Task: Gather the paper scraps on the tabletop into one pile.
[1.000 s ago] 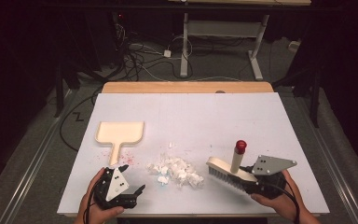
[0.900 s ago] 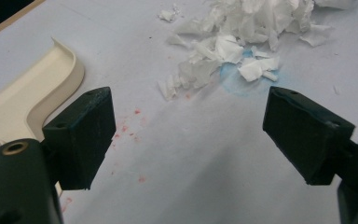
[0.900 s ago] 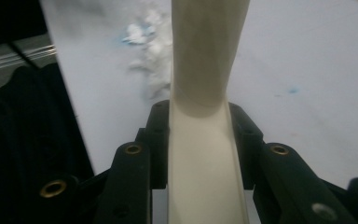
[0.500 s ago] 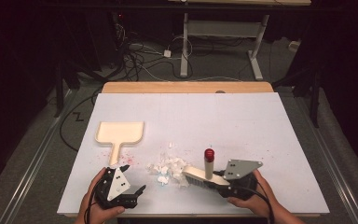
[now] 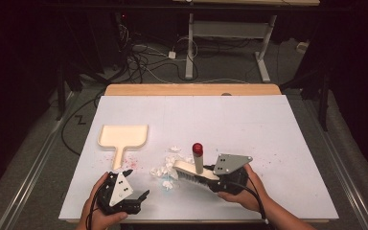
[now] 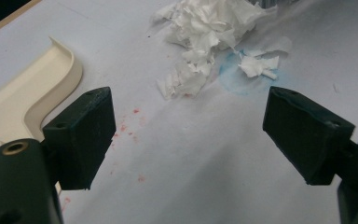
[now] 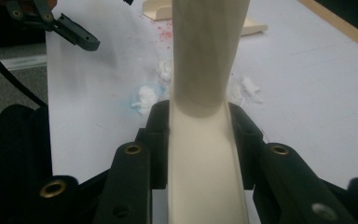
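Since the earlier frames, the right gripper (image 5: 206, 176) has carried the brush (image 5: 195, 170) leftward across the table (image 5: 268, 139), from well right of the paper scraps (image 5: 165, 171) to touching their right edge. Its jaws are clamped on the cream brush handle (image 7: 200, 140). The left gripper (image 5: 136, 184) has kept its place at the near edge; its jaws stand wide apart and hold nothing.

Just ahead of the left gripper's jaws lie the scraps (image 6: 205, 42), gathered into a loose pile with a few pieces possibly straying beyond the brush, though these are small and hard to tell. Farther ahead and to the left rests the dustpan (image 5: 123, 138), untouched and apparently empty.

Judged progress: gathering is largely done. Remaining: take up the dustpan, sweep the pile in.
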